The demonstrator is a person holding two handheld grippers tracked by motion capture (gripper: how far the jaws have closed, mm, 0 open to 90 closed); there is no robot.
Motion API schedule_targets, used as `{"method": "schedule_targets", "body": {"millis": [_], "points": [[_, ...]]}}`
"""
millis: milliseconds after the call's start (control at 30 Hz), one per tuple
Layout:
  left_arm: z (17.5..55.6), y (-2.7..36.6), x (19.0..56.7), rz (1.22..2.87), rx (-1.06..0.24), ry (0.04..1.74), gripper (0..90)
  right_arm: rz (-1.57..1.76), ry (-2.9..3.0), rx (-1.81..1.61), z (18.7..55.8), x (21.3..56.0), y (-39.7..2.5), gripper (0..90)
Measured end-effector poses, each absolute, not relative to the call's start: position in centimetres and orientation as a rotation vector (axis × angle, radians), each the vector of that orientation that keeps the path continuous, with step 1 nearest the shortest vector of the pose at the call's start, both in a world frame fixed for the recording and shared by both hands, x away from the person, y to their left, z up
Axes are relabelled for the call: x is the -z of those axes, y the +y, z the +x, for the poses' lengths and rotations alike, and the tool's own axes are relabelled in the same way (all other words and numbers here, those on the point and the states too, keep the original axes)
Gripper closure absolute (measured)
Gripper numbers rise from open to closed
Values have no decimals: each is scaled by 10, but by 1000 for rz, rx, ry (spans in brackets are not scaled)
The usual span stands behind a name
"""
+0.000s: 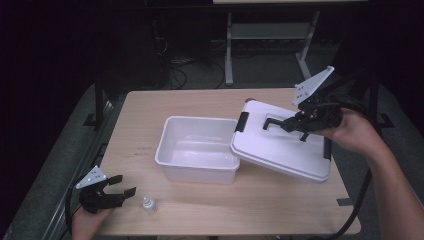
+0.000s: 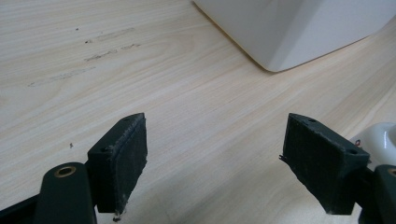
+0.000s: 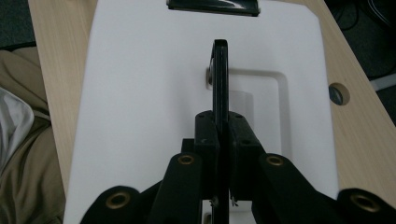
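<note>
The right tool (image 1: pixel 294 123) pinches the black handle (image 3: pixel 220 88) of the white plastic lid (image 1: pixel 280 150), tilted against the open white plastic bin (image 1: pixel 197 167); next, lift it clear. The left tool (image 1: pixel 117 192) rests spread on the tabletop (image 1: pixel 225 210).

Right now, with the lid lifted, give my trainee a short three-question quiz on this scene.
1. True or false: the right gripper is shut on the black handle of the white lid.
2. Which thing lies nearest the open left gripper: A) small white bottle, B) lid, C) a cup?
3. Fill in: the lid's lower edge rests on the rim of the white plastic ____.

Key: 1 true; 2 A; 3 box.
</note>
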State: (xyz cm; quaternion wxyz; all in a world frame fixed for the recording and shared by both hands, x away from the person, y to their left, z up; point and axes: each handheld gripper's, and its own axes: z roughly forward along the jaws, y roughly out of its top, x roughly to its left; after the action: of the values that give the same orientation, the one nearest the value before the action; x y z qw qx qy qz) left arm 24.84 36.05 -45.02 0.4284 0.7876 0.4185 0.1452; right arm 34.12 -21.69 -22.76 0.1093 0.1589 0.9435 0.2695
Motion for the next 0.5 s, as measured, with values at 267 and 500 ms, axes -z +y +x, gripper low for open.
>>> {"method": "schedule_targets", "body": {"millis": [267, 500], "points": [[248, 360, 450, 1968, -367, 1044, 219, 527, 2767, -787, 336, 242, -241, 839], [249, 359, 450, 1980, -368, 1037, 218, 585, 2784, -777, 334, 262, -256, 838]]}}
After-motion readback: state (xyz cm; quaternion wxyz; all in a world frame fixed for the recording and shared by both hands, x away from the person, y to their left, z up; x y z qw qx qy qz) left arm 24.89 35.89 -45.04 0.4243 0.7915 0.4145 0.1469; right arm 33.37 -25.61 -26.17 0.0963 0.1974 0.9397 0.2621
